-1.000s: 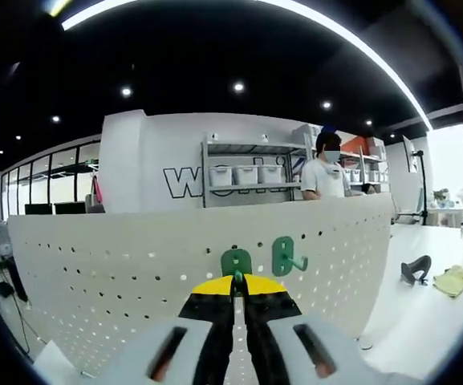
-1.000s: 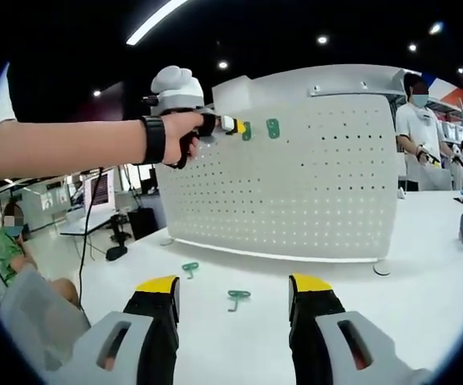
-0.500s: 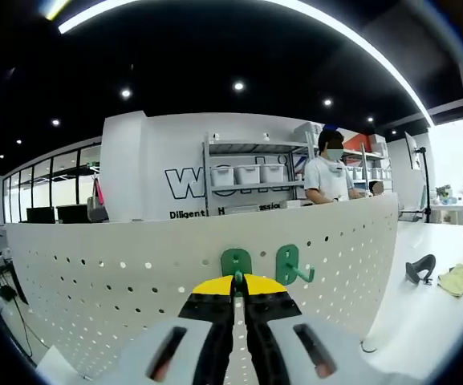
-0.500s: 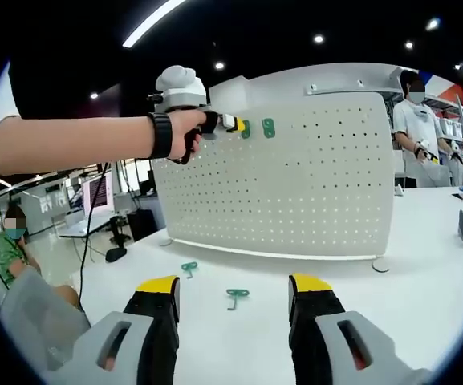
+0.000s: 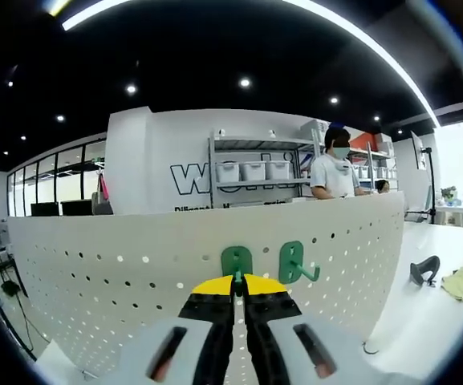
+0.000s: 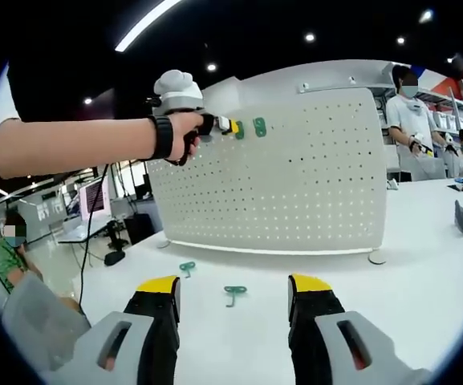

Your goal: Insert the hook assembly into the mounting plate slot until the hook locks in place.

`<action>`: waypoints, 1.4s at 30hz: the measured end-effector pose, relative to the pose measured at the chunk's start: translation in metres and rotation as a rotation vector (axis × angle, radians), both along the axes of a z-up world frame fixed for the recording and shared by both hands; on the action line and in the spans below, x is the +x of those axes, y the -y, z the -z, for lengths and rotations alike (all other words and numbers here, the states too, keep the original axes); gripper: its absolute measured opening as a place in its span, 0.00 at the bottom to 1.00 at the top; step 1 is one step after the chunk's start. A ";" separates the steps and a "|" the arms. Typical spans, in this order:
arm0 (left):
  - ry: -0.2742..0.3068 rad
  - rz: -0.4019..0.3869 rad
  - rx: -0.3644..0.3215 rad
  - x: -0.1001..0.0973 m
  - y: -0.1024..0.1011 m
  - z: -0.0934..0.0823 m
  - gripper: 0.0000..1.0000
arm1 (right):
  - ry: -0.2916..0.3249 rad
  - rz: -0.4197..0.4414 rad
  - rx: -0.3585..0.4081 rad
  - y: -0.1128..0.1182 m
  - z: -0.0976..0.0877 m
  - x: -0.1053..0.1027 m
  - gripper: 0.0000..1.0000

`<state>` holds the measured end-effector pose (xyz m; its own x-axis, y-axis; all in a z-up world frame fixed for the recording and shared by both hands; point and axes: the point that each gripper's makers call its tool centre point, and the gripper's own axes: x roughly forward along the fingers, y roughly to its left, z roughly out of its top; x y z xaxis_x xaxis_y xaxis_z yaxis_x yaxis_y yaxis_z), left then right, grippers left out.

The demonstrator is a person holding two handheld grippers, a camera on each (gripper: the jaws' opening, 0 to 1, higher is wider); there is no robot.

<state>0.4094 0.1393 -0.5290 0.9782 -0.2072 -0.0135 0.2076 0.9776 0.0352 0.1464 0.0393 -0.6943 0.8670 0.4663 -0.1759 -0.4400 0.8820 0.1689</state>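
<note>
A green hook (image 5: 236, 261) is pinched by the left gripper (image 5: 236, 281) against the top edge of the white pegboard (image 5: 135, 273), beside a second hook (image 5: 294, 261) already mounted there. The right gripper (image 6: 233, 290) is held spread above the bench (image 6: 424, 281), where two loose hooks (image 6: 233, 292) lie.

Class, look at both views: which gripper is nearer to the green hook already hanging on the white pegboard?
The left gripper. It is up at the pegboard, just beside the hanging hook, pressing another hook to the board. The right gripper is low over the table, well away.
</note>
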 end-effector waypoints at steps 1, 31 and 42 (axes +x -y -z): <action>-0.005 -0.002 -0.023 0.000 0.000 0.000 0.03 | 0.002 0.002 0.000 0.000 -0.001 0.000 0.55; -0.041 -0.001 -0.019 0.009 0.006 -0.002 0.05 | -0.001 0.010 0.005 0.002 0.002 0.001 0.54; -0.063 -0.011 -0.057 0.011 0.003 0.000 0.04 | -0.002 0.004 0.008 -0.001 0.002 0.001 0.54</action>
<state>0.4205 0.1364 -0.5288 0.9781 -0.1982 -0.0633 0.1964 0.9800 -0.0328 0.1475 0.0402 -0.6963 0.8685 0.4640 -0.1743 -0.4359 0.8824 0.1771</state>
